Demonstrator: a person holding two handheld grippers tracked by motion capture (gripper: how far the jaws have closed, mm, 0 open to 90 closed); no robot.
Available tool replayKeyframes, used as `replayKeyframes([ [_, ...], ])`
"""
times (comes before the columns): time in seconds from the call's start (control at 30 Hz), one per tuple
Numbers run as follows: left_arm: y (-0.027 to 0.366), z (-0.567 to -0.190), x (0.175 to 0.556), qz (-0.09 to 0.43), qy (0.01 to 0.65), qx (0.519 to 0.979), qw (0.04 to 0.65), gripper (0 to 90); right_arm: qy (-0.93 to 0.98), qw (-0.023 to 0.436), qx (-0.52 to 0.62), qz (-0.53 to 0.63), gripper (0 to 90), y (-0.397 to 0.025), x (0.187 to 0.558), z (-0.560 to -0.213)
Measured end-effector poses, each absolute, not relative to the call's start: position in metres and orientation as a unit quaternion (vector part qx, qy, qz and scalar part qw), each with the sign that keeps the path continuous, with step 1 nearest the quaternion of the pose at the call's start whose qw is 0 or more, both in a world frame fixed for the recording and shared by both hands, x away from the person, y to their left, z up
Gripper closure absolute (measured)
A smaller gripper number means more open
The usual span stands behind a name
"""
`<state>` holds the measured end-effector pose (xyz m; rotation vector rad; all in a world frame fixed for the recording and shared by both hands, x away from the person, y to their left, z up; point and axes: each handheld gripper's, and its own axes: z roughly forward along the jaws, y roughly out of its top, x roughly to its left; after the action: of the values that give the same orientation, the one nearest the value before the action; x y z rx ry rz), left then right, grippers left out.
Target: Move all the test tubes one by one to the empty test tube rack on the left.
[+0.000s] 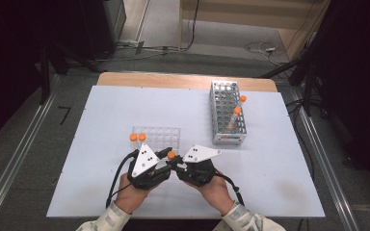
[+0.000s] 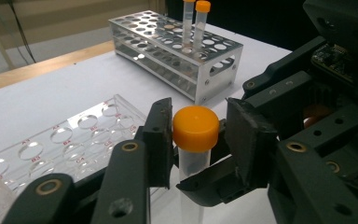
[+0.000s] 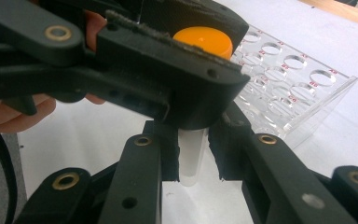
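Above the white counter (image 1: pixel 101 183), both grippers met at one orange-capped clear plastic tube (image 2: pixel 195 140). Left gripper (image 2: pixel 196 140) fingers (image 2: pixel 161 135) flanked its cap, slightly apart. Right gripper (image 3: pixel 193 156) fingers (image 3: pixel 170 154) pinched its clear body.

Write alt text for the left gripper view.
An orange-capped tube stands upright between the left gripper jaws at its cap, while the right gripper meets its body lower down. Behind lie a clear plastic rack and a metal rack holding two tubes.
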<state>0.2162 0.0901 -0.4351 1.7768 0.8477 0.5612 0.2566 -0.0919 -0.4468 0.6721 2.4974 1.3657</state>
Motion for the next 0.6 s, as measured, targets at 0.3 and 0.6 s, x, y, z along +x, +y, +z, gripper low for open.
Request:
replayKeyframes([
  [0.3,0.0910,-0.4351,0.2166,0.235,0.355,0.740,0.521,70.3,0.849,0.108,0.228,0.465,70.8,-0.0919,0.2562,-0.4468],
  [0.6,0.0994,-0.4282,0.2194,0.240,0.367,0.727,0.529,70.9,0.844,0.120,0.239,0.466,35.8,-0.0966,0.2590,-0.4452],
])
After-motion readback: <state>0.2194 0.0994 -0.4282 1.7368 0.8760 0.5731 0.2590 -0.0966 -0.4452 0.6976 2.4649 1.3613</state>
